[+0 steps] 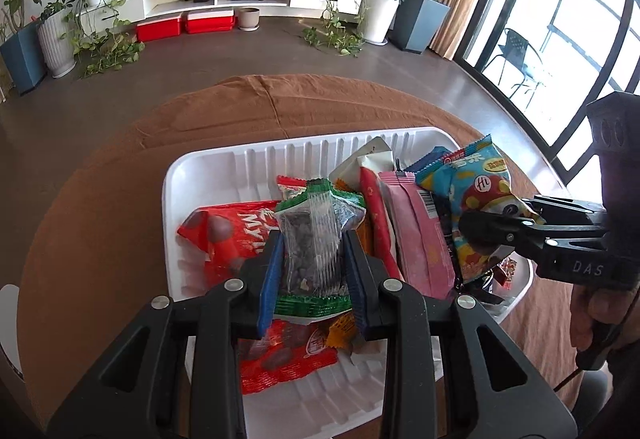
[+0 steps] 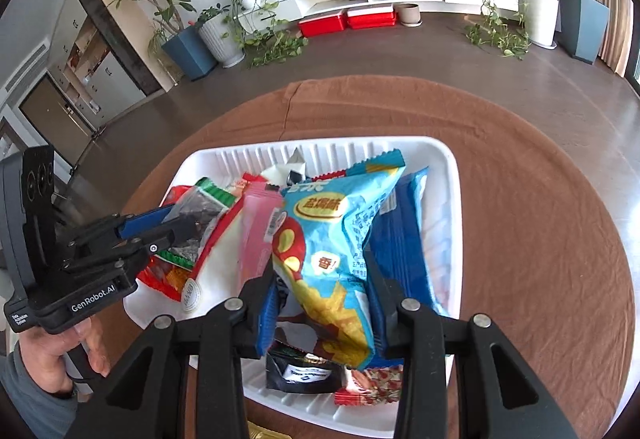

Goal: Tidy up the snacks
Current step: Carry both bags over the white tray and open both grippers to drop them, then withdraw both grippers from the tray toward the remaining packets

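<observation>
Left gripper (image 1: 312, 259) clamped on clear green-edged packet (image 1: 314, 215), long axis running away along fingers, hanging over left half of white tray (image 1: 176, 175), above red bag (image 1: 224, 235). Pink pack (image 1: 416, 235) upright mid-tray. Right gripper (image 2: 324, 303) closed on light-blue chip bag (image 2: 340, 239), held upright, over right half beside blue pack (image 2: 404, 239). Both directly above tray; probably lower and release next.

Daylight poured in from the tall windows (image 1: 560, 39), which were blown out to white. The room was bright and mostly sharp. Soft shadows lay under the white tray (image 1: 208, 167). Fisheye bending curved the floor, and dark vignetting filled the corners.
</observation>
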A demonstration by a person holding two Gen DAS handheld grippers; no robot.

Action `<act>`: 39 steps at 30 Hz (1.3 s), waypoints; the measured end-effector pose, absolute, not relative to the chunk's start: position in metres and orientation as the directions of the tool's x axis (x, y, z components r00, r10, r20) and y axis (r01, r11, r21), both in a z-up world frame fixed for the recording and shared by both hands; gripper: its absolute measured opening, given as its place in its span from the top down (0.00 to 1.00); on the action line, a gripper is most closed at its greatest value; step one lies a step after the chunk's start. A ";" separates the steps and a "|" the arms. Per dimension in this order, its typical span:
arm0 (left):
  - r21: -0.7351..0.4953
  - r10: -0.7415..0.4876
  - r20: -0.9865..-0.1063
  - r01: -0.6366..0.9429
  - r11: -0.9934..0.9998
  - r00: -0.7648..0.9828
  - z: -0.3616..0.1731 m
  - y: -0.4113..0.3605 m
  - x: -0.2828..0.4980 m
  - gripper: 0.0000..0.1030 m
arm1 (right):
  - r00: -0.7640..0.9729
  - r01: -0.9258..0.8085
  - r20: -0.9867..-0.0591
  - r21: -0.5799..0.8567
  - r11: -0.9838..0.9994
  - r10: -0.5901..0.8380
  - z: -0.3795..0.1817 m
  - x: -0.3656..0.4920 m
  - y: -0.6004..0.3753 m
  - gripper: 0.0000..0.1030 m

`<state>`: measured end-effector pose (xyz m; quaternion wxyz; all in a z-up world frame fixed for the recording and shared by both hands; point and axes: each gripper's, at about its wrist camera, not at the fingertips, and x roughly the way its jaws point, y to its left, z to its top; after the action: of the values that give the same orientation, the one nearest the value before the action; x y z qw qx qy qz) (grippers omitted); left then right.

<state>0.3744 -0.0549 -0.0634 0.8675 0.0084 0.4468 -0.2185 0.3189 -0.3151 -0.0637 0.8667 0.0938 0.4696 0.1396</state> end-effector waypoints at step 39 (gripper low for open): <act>-0.108 -0.304 -0.695 0.324 0.940 0.651 -0.028 -0.012 0.207 0.00 | 0.690 -0.145 -0.655 0.290 0.946 0.307 -0.021 0.148 -0.307 0.03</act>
<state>0.2068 -0.0125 -0.0284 0.9085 0.0126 0.3802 -0.1728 0.1477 -0.3071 -0.0214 0.9129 0.1081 0.3736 0.1239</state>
